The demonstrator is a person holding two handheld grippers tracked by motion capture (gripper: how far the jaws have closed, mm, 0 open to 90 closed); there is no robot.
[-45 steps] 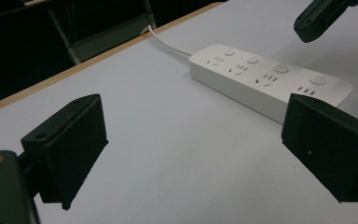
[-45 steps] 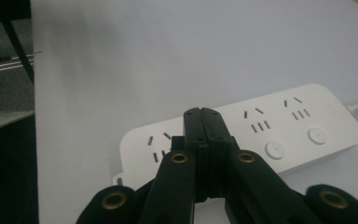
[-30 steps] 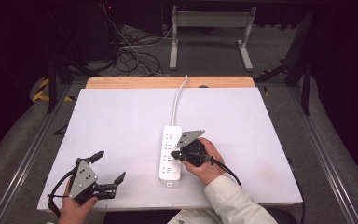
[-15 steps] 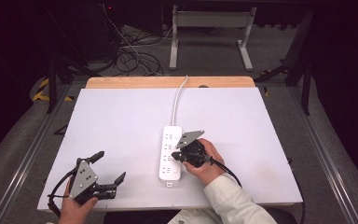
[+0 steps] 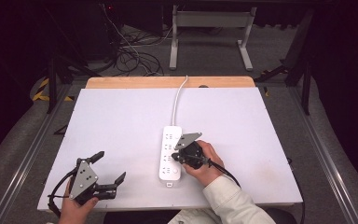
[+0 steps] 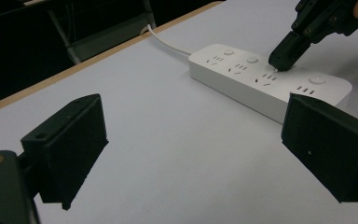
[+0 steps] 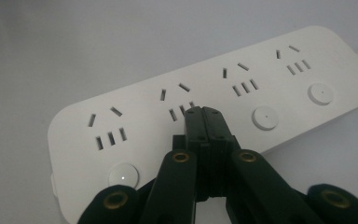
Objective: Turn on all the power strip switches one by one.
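Right now the right gripper (image 5: 181,150) has its fingers (image 7: 204,122) pressed tight together, holding nothing, with the tips down on the white power strip (image 5: 169,155), on the button beside the second socket group from the strip's free end. Well apart from it, the left gripper (image 5: 108,169) rests near the table's (image 5: 121,121) front edge, its fingers (image 6: 67,142) spread wide and empty, the strip lying beyond them.

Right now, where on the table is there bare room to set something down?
Free: the wide white stretch between the left gripper and the power strip, and the far corners either side of its cord. Crowded: the strip's near half, where the shut right gripper sits on it.
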